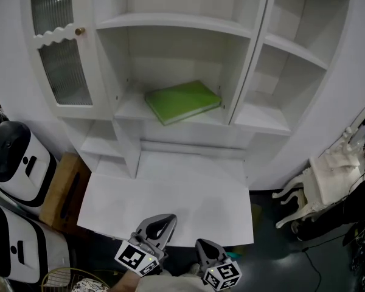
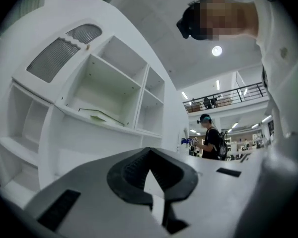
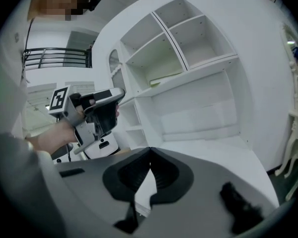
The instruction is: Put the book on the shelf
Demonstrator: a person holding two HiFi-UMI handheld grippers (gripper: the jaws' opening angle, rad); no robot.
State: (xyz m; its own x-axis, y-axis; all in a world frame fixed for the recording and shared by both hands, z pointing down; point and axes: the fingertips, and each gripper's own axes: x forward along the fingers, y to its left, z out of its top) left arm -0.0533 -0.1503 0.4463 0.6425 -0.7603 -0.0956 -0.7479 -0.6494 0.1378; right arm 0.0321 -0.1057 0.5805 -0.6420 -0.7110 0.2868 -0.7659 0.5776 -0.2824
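A green book [image 1: 184, 101] lies flat on the middle shelf of the white cabinet [image 1: 170, 23]; its edge shows in the left gripper view [image 2: 102, 116] and the right gripper view [image 3: 165, 79]. Both grippers are held low at the near edge of the white desk surface [image 1: 170, 199], well away from the book. My left gripper [image 1: 164, 222] is shut with nothing in it, its tips meeting [image 2: 149, 150]. My right gripper [image 1: 208, 247] is also shut and empty [image 3: 149, 150]. The left gripper [image 3: 97, 110] shows in the right gripper view, held by a hand.
A cabinet door with ribbed glass [image 1: 61, 53] stands open at the left. Two white and black devices [image 1: 15, 160] sit on the floor at the left beside a wooden box [image 1: 64, 190]. A white ornate table [image 1: 319, 187] stands at the right. A person [image 2: 211, 138] stands far off.
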